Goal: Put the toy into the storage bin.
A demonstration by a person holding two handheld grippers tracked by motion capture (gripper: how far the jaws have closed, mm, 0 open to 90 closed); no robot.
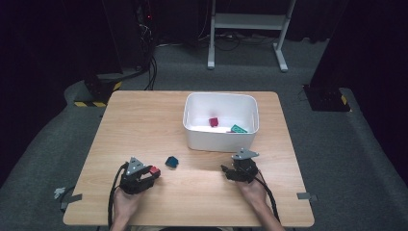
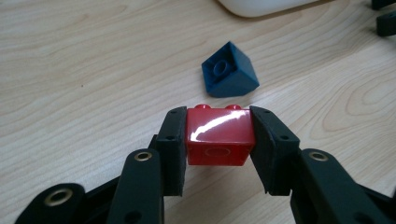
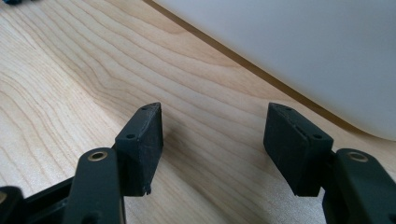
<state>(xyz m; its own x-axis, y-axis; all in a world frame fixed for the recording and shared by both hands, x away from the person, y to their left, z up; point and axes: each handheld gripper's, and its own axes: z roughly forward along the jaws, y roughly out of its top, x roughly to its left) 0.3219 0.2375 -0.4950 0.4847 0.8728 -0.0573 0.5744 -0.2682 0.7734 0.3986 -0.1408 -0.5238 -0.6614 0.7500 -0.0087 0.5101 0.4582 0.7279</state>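
Red brick sits near the table's front edge in the high view, clamped at the tip of the left gripper; a blue brick lies just beside it, and the right gripper rests in front of the white bin, jaws spread on nothing. Left gripper view: both pads press the red brick's sides, the blue brick lying beyond. Right gripper view: the right gripper is released over bare wood, close to the bin.
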